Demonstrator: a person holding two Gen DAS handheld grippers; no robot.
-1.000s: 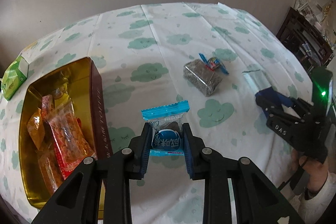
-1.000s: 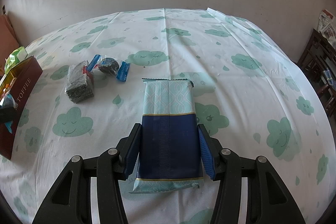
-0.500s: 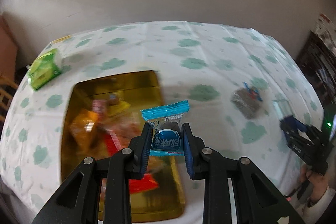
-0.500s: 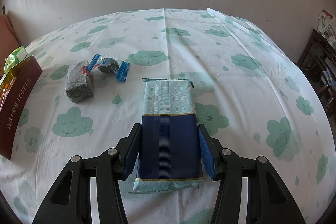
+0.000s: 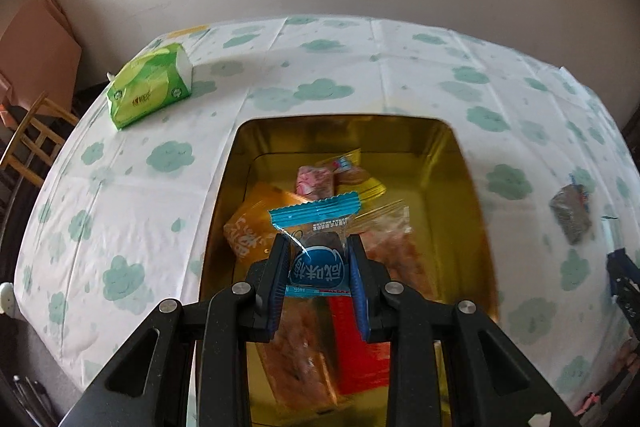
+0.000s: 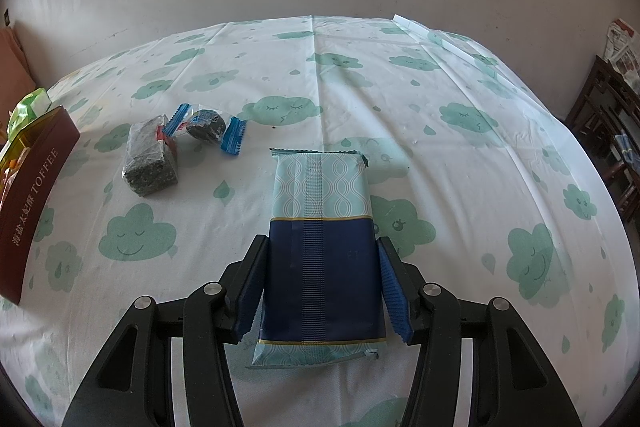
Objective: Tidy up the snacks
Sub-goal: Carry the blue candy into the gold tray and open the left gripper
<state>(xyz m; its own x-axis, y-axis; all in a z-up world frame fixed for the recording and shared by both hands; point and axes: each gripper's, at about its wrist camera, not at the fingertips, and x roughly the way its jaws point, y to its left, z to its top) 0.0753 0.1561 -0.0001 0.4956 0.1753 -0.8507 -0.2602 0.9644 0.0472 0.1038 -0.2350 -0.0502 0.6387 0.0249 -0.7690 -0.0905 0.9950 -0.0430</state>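
Within the last second the left gripper point(image 5: 318, 269) had swung from over the worktop point(image 5: 132, 163) beside the tin point(image 5: 466, 187) to above its open gold interior, its jaws clamped on a small blue-wrapped snack point(image 5: 316, 247) at lower centre of its view; judging from that, the snack was ready to be dropped among the packets already in the tin. The right gripper point(image 6: 322, 289) had not moved, held low and level at the bottom of its view, jaws wide around a long blue packet point(image 6: 322, 247); whether that packet was lifted off the worktop could not be told. A dark brick point(image 6: 150, 163) and a round blue-ended sweet point(image 6: 206, 126) lay left of centre, not yet collected.
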